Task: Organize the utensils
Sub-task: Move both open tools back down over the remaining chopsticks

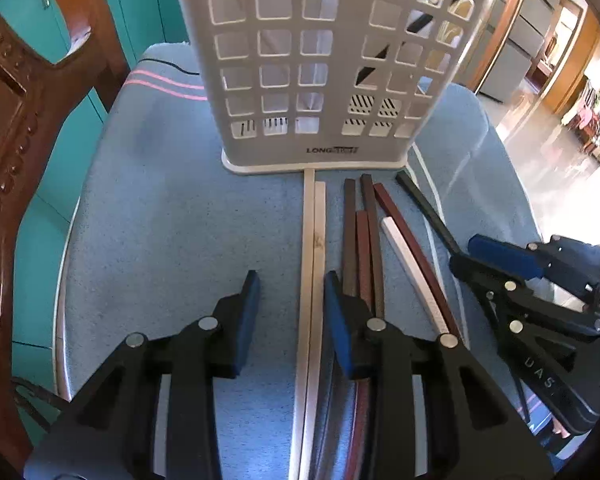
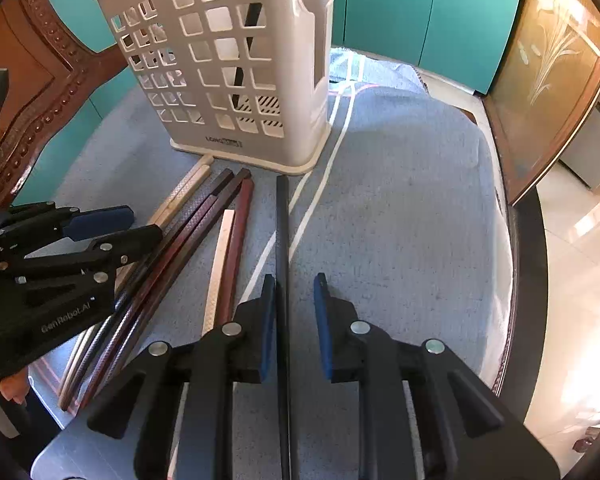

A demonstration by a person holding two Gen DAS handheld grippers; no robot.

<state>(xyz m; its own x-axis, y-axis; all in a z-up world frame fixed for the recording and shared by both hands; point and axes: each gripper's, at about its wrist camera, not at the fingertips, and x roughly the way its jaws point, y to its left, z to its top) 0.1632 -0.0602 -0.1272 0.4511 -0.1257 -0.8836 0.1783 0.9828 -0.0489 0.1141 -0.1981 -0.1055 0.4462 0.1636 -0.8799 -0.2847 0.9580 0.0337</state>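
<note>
looking at the big stuff first: the white utensil holder stands upright on the blue cloth, and it's tall and light-looking, so i'd guess a sideways nudge from either tool tips it or slides it on the fabric. a dark chopstick already leans inside it, visible through the grid holes.

next down, the row of chopsticks lying in front of the holder, tips pointing at its base. they sit packed close, some touching, so grabbing one probably drags its neighbour along or rolls it off line.

left gripper: jaws apart, not clamped on anything. the pale wooden chopsticks run straight up the gap between the blue pads, closer to the right-hand pad, with bare cloth on the other side. the brown chopsticks lie just outside that same pad, passing under it. so if it closes as is, i reckon it could catch a brown one too, or pinch off-centre and let the pale pair splay.

right gripper: also released, narrow gap. the black chopstick sits between its pads, hugging the left-hand one, clear space on the other side. thin and smooth by the look of it, so it may twist or slip when squeezed. can't tell if that pad actually touches it.
</note>
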